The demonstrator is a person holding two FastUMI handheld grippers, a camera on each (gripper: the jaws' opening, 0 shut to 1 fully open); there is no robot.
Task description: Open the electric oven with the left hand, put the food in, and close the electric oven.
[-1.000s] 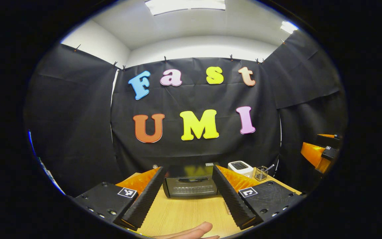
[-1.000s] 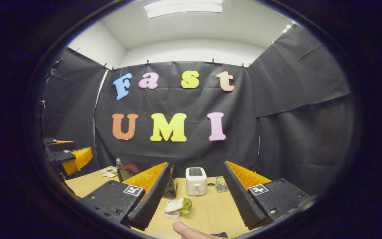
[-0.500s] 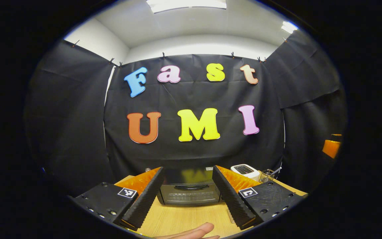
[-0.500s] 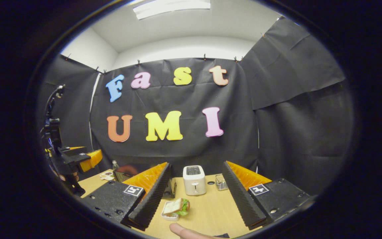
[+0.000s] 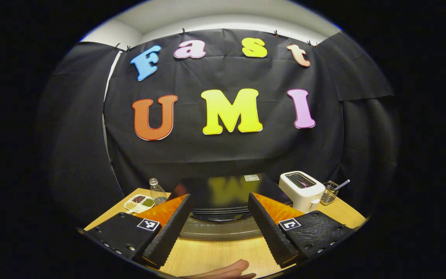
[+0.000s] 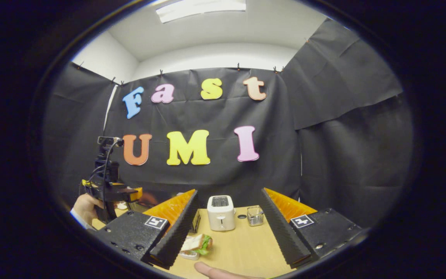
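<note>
A black electric oven (image 5: 223,188) stands close in front of my left gripper (image 5: 218,198), door shut, its handle (image 5: 219,217) showing between the two fingers. The left gripper is open and holds nothing. In the right gripper view a sandwich (image 6: 196,244) lies on a small white dish on the table, just inside the left finger of my right gripper (image 6: 229,192), which is open and empty. The left gripper (image 6: 110,190) also shows there at the far left, held by a hand (image 6: 85,207). A sliver of the oven (image 6: 196,221) peeks out behind my finger.
A white toaster (image 5: 302,186) and a wire basket (image 5: 329,192) stand right of the oven. A small bottle (image 5: 156,190) and a divided dish of beans (image 5: 139,201) sit to its left. Wooden table (image 6: 242,248) lies ahead of the right gripper, toaster (image 6: 220,212) at its back.
My left gripper has moved forward and tipped down, so the oven is much closer and its top shows. The right gripper has barely shifted. Both stay open.
</note>
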